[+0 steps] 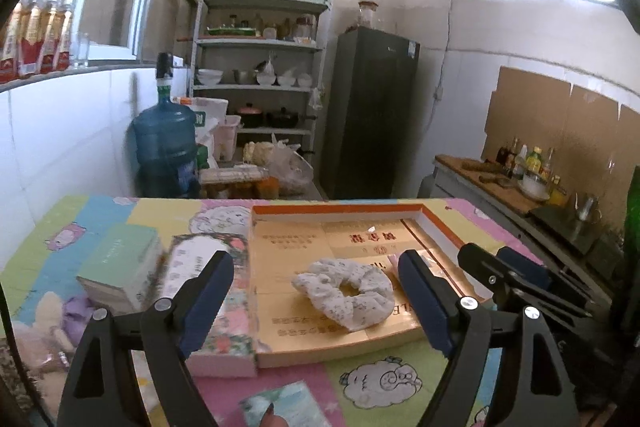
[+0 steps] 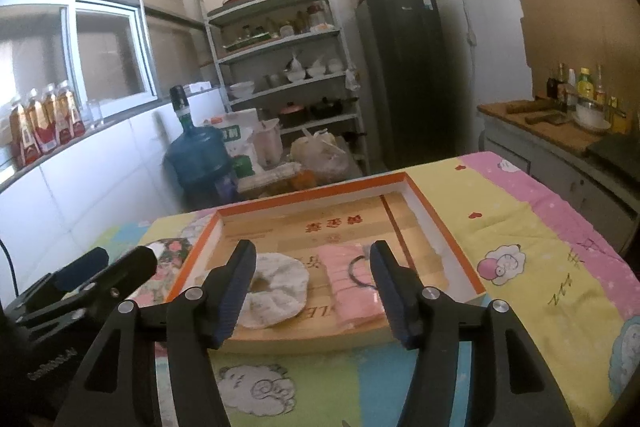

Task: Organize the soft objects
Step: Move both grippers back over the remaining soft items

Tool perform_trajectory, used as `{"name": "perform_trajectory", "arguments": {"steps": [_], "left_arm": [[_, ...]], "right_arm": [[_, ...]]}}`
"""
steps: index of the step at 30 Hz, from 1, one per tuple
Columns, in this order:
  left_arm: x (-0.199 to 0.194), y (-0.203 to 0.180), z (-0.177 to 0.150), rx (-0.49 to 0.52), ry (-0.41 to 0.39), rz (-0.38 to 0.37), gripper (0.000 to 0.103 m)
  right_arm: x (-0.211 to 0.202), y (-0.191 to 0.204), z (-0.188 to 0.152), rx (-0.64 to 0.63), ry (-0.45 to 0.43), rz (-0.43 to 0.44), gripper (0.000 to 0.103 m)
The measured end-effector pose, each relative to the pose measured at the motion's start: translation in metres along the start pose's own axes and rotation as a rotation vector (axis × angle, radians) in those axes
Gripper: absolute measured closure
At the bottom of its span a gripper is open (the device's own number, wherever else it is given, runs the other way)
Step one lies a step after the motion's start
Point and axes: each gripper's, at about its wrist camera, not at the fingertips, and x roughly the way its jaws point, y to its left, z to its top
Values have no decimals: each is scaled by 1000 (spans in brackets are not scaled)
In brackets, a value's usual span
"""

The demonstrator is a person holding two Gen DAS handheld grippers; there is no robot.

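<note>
Right wrist view: right gripper [image 2: 312, 291] spread wide, empty, above white scrunchie [image 2: 276, 293] and pink cloth [image 2: 352, 287] lying in orange-rimmed box [image 2: 448, 239]. Left gripper [image 1: 316, 303] likewise wide, holding nothing, framing the scrunchie.

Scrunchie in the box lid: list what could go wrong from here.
1. The white scrunchie lies close beside the pink cloth in the shallow box lid; a wide grasp by the open right tool might catch both.
2. The left tool, also open, crowds alongside, so the two may collide.
</note>
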Motion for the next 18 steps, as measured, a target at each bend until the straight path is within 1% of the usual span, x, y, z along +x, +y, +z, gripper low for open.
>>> {"name": "perform_trajectory", "arguments": {"steps": [8,13,15,18], "left_arm": [[-45,31,-1,-12,-71,57,19],[-70,54,-4,-22,-102,92,19],[-78,62,-6,-20,-106,97,19],[-89,74,-9,-12,-102,125,20]], "right_arm": [[-26,47,-6,-58,-31,12,42],[-38,75,-12,-85,-47,37,42],[-43,89,-14,-101,-55,52,42],[-48,107,-19,-121,-67,69,42]]}}
